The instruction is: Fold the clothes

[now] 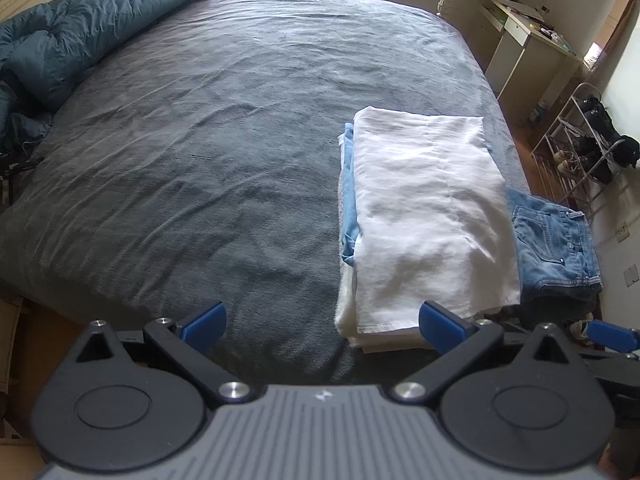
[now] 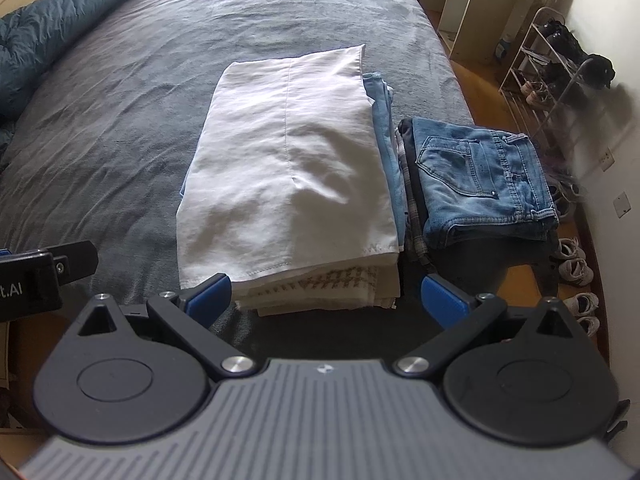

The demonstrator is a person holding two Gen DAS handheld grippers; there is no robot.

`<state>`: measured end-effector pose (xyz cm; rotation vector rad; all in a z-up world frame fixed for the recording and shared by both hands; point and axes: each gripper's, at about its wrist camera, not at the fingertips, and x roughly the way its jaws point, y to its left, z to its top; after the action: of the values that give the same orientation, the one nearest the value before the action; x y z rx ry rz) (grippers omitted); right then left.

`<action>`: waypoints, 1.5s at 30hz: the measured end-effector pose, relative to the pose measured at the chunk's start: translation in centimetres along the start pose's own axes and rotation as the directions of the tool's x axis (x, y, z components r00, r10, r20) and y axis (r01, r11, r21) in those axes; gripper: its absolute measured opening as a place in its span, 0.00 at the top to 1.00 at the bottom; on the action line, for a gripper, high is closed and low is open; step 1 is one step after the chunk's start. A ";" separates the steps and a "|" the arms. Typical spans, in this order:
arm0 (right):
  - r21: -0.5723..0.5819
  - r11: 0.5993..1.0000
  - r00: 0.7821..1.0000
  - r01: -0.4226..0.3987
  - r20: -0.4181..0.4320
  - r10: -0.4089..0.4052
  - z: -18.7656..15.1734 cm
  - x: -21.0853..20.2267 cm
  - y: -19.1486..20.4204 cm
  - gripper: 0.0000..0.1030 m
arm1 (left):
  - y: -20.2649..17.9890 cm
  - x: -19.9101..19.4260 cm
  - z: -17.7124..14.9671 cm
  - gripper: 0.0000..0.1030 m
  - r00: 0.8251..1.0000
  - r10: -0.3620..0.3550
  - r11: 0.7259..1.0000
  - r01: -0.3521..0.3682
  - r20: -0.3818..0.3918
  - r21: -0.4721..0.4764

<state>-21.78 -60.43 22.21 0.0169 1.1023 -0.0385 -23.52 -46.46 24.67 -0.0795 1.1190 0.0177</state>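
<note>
On the bed (image 2: 120,128), covered in a dark grey sheet, a stack of folded clothes lies near the right edge. A folded white garment (image 2: 288,168) tops the stack, its stitched hem facing the near side. Under it a light blue garment (image 2: 386,128) shows along the right side, and a cream houndstooth-patterned piece (image 2: 332,280) peeks out at the near end. Just right of this stack sits a second pile with folded blue jeans (image 2: 480,176) on top, back pocket up, over a dark plaid piece (image 2: 412,188).

The right hand-held gripper (image 2: 326,294) hangs at the near end of the white stack, jaws spread wide, grasping nothing. The left hand-held gripper (image 1: 322,320) is held to the left of it over the bare sheet, also released and empty, with the white garment (image 1: 428,208) just beyond its right finger.

A teal duvet (image 1: 80,36) is bunched at the far left of the bed. At the right, on the wooden floor, stand a shoe rack (image 2: 548,68) and a white table (image 1: 520,36), with sneakers (image 2: 572,264) nearer.
</note>
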 end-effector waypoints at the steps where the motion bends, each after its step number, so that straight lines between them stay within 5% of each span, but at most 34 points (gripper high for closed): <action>1: -0.001 1.000 1.000 0.001 0.000 -0.001 0.0 0.0 0.0 0.01 | 0.0 0.0 0.0 0.00 1.000 -0.002 1.000 0.002 -0.001 0.000; 45: 0.011 0.999 0.999 0.035 -0.031 -0.035 -0.1 0.7 -1.4 0.01 | -1.5 0.9 -0.7 0.00 0.997 -0.044 0.999 0.044 -0.062 0.002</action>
<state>-21.63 -61.81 21.50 0.0083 1.1332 -0.0760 -23.63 -48.05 23.61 -0.1027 1.1785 -0.0259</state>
